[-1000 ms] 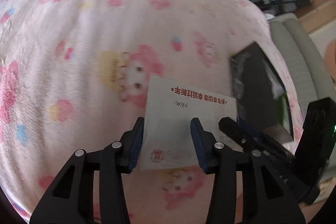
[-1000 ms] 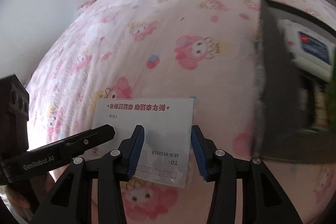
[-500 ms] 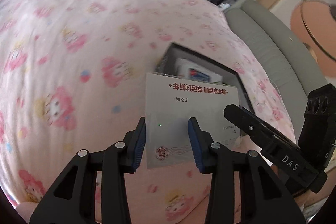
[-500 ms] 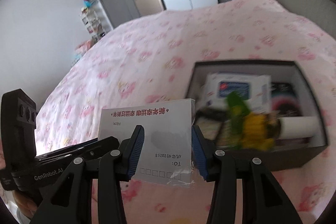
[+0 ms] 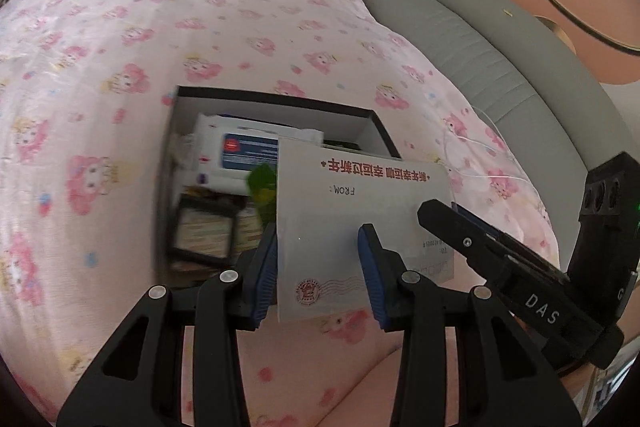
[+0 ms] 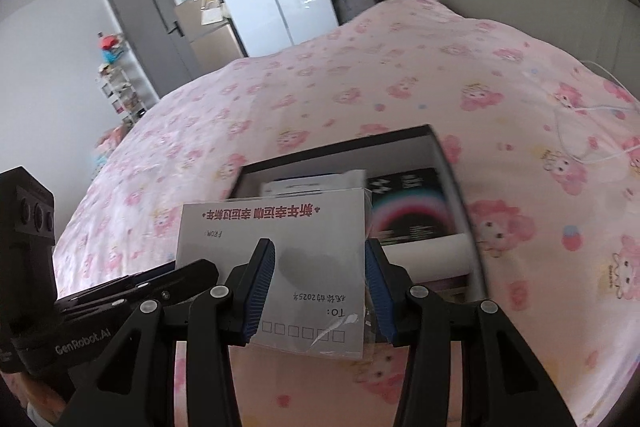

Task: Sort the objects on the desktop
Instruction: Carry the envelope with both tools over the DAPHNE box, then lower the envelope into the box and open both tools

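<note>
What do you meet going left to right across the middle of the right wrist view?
Left gripper → white envelope → rainbow-print black packet inside the black box → pink cartoon-print bedspread.

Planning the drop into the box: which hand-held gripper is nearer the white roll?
Right. The right hand-held gripper has the roll just beyond its right finger. The left hand-held gripper is farther off, at the other end of the envelope.
</note>
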